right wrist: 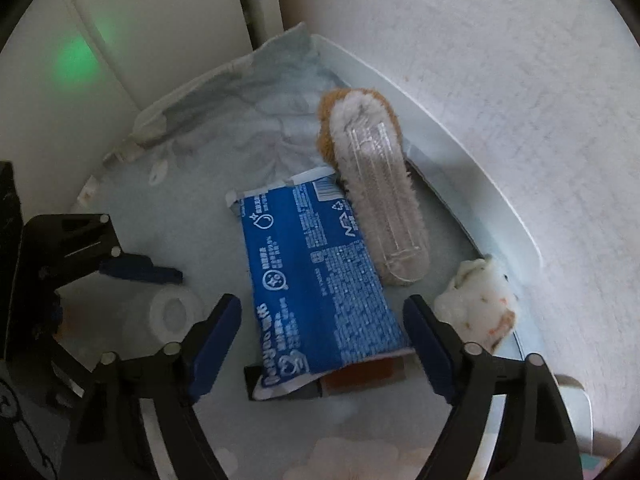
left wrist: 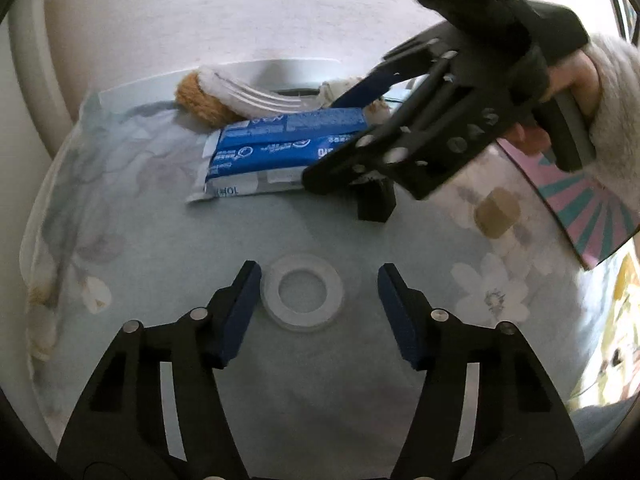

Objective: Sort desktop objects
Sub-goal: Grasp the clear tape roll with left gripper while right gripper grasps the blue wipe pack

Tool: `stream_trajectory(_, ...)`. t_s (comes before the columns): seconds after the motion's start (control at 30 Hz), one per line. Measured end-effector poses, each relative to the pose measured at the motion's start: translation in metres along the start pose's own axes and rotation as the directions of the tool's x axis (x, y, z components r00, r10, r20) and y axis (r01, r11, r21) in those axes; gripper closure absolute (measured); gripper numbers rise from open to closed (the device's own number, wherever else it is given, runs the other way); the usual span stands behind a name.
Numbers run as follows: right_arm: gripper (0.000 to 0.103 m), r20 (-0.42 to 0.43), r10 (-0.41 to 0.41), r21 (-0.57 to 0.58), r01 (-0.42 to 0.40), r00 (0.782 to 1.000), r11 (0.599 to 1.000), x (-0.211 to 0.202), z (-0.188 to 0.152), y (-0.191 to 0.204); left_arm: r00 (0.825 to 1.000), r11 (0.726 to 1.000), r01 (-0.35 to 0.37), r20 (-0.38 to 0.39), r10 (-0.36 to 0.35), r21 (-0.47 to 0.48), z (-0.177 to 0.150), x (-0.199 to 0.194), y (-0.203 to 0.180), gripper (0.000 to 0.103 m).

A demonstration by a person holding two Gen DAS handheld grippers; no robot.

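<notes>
A clear tape roll (left wrist: 302, 293) lies flat on the pale floral cloth, between the fingertips of my open left gripper (left wrist: 318, 286), nearer the left finger; it also shows in the right wrist view (right wrist: 173, 313). A blue tissue pack (left wrist: 280, 148) lies further back. My open right gripper (right wrist: 322, 320) hangs over the near end of the tissue pack (right wrist: 320, 276), its fingers on either side. A furry brown and white slipper (right wrist: 372, 184) lies sole up beside the pack. A small white plush (right wrist: 478, 300) sits right of the right finger.
A small tan block (left wrist: 496, 214) lies on the cloth at the right. A pink and teal striped box (left wrist: 592, 216) stands at the far right. A white tray rim (right wrist: 460, 148) curves behind the slipper. A wall stands behind.
</notes>
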State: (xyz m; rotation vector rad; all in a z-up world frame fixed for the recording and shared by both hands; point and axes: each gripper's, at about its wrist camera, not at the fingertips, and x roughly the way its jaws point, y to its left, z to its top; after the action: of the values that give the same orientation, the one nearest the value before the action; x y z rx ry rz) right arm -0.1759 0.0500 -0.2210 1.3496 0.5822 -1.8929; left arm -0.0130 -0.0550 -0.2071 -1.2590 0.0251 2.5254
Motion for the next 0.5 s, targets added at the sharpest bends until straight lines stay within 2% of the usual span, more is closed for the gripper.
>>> stream_trajectory(0.07, 0.039, -0.004, 0.013, -0.009, -0.013, 1.000, 1.000, 0.003, 0.002, 0.001, 1.000, 1.000, -0.003, 0.007, 0.003, 0.013, 0.000, 0.000, -0.002, 0.053)
stream_trajectory(0.17, 0.043, 0.003, 0.010, -0.034, -0.010, 1.000, 0.999, 0.003, 0.002, 0.007, 1.000, 1.000, -0.017, 0.020, 0.016, 0.017, -0.003, -0.002, -0.001, 0.064)
stream_trajectory(0.5, 0.045, 0.028, 0.045, 0.001, -0.045, 0.999, 0.999, -0.009, -0.008, 0.022, 1.000, 0.999, 0.011, 0.014, -0.011, -0.033, 0.000, -0.020, 0.002, 0.064)
